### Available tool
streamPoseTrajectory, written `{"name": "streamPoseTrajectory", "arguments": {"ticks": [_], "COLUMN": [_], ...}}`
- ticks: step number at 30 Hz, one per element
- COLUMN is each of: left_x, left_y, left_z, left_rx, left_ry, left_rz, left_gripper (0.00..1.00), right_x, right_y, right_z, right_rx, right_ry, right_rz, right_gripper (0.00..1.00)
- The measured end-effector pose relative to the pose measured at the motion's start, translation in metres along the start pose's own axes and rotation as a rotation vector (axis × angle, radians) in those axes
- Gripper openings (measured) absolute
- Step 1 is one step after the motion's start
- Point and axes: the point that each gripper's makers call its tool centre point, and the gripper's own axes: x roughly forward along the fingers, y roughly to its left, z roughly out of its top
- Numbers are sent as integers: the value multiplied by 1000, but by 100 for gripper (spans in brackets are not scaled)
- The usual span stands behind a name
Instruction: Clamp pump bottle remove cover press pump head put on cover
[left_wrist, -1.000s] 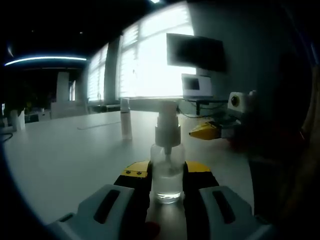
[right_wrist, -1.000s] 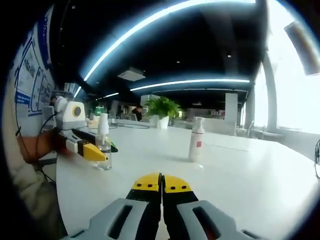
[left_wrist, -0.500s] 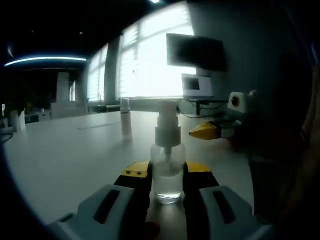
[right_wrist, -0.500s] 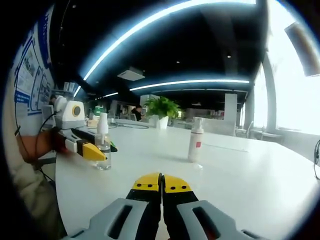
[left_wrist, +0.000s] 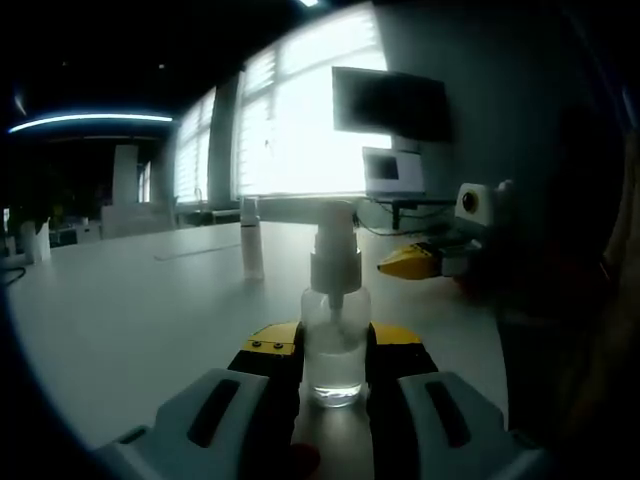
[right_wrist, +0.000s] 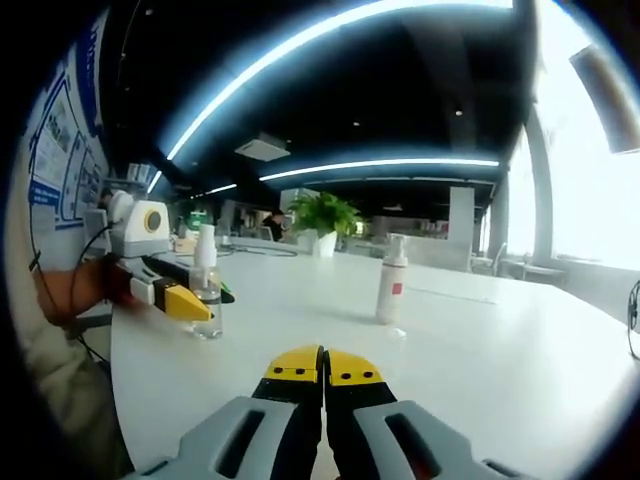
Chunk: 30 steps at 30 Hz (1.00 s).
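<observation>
Now left hand-held gripper (left_wrist: 335, 350) pinching upright pump bottle (left_wrist: 334, 330); right hand-held gripper (right_wrist: 323, 362) pressed together, well apart.

Second white bottle (right_wrist: 391, 279) upright on table (right_wrist: 520, 350); potted plant (right_wrist: 325, 222) behind.

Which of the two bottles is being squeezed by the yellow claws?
The clear pump bottle, clamped between the left gripper jaws. The other, a white bottle, stands alone farther out on the table, with nothing touching it.
</observation>
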Motion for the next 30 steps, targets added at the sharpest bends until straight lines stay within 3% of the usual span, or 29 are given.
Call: {"name": "streamPoseTrajectory", "arguments": {"ticks": [30], "left_x": [0], "left_y": [0], "left_z": [0], "left_rx": [1], "left_ry": [0], "left_rz": [0], "left_gripper": [16], "right_x": [1], "right_y": [-1], "right_z": [-2], "right_rx": [-11], "right_ry": [11], "right_rz": [-3], "right_gripper": [0]}}
